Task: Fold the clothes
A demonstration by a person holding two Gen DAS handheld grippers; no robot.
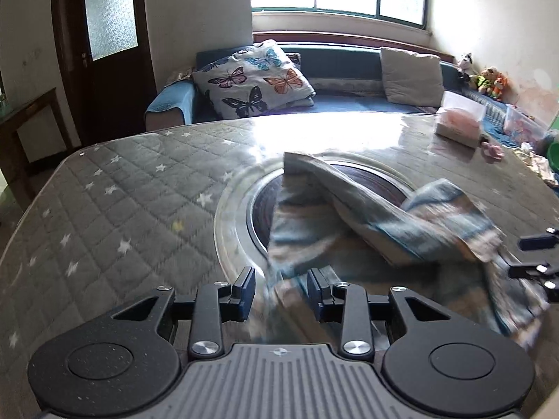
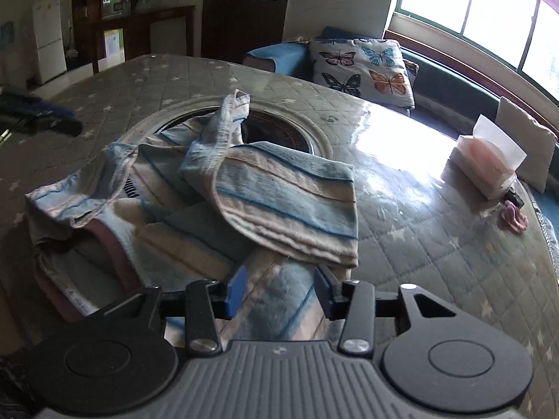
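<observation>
Striped cloth in blue, beige and white, the garment lies rumpled on the bench, partly over a round dark inset ringed in metal at the bench's middle. At the left, the left hand-held gripper is released, its blue-padded fingers well apart; a blurred edge of the garment sits in the gap between them, and the jaws do not close on it. The bench top is a grey quilted cover with white stars under a glossy clear sheet that throws back the window light. In the right wrist view the garment shows a folded flap on top, a loop-like strap raised toward the inset, and a maroon band along its near left edge; small print on a label there is too small to read. The right hand-held gripper is also released, fingers spread wide with the garment's near edge lying between and under them. Farther right stands a tissue box, a white tissue sticking up, with a small pink object just beside it.
</observation>
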